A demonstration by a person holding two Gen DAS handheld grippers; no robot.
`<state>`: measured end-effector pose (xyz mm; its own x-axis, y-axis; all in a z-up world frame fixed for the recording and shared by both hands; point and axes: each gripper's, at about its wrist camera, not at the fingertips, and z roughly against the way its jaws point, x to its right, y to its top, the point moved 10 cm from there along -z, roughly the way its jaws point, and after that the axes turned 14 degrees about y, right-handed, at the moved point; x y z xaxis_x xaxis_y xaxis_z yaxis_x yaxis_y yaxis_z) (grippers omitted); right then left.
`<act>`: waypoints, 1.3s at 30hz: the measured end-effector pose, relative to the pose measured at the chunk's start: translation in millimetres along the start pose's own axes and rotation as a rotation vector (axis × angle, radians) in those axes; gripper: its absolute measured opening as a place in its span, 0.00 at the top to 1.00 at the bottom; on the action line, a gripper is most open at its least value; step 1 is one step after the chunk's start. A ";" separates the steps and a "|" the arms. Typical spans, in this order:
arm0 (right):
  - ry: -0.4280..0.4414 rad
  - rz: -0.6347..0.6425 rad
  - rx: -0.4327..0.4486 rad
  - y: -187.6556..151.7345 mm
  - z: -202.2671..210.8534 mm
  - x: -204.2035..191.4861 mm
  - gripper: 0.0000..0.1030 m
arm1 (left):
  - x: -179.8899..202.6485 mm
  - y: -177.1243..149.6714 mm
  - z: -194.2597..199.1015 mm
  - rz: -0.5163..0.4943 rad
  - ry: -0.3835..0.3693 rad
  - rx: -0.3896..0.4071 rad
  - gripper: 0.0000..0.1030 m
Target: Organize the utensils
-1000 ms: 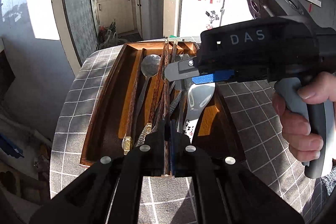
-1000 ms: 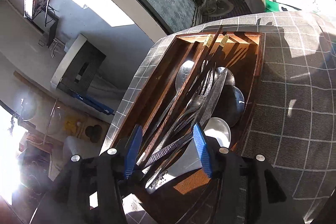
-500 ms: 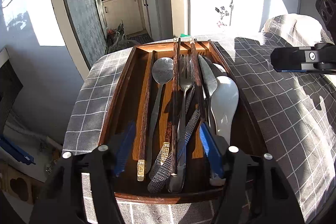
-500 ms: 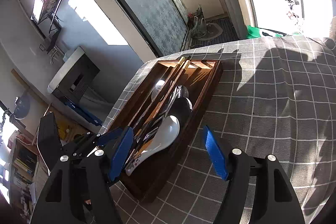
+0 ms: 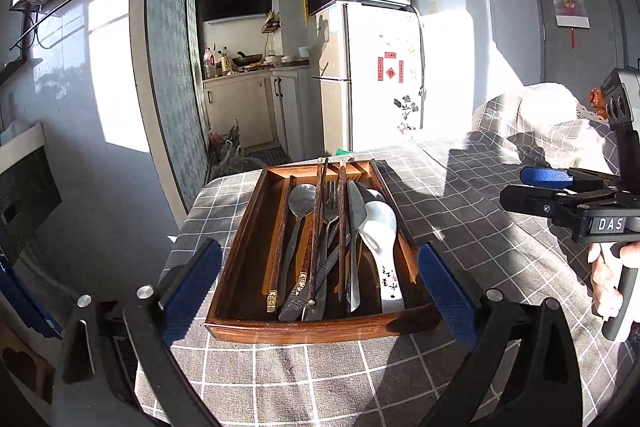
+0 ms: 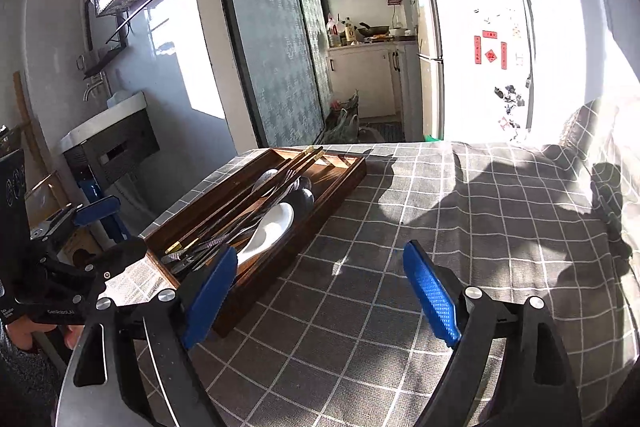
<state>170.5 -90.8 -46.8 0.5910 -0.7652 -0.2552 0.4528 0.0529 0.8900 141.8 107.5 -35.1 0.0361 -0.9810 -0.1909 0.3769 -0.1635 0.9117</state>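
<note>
both claws opening, nothing held

left claw [image 5: 316,291] of mine hangs over the near end of the wooden tray [image 5: 236,251], its jaws opening wide with nothing gripped. my right claw [image 6: 316,291] is off to the side above the checked cloth [image 6: 460,227] on the counter, jaws opening, empty. chopsticks [image 5: 318,227], a fork [image 5: 330,203], a metal spoon [image 5: 302,201] and a white spoon [image 5: 380,227] lie jumbled lengthwise in the tray.
</note>
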 end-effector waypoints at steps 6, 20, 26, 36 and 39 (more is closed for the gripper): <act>-0.031 0.092 0.093 0.3 34.8 -12.8 0.12 | 6.3 -1.3 32.5 -0.008 -0.007 0.074 0.03; -0.203 0.172 0.099 -22.9 61.6 -22.2 0.03 | -17.5 -8.0 51.6 0.132 0.054 0.085 0.03; -0.247 0.158 0.113 -24.9 66.9 -15.5 0.03 | -11.4 -8.9 55.0 0.118 0.019 0.093 0.03; -0.265 0.154 0.122 -23.6 68.9 -14.0 0.03 | -11.9 -9.7 54.1 0.120 0.027 0.092 0.03; -0.265 0.154 0.122 -23.4 69.1 -13.9 0.03 | -11.9 -9.7 54.1 0.120 0.027 0.092 0.03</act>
<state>105.5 -125.7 -38.0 0.4448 -0.8954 -0.0213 0.2788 0.1158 0.9534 87.6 115.1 -21.9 0.1013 -0.9910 -0.0871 0.2815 -0.0554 0.9580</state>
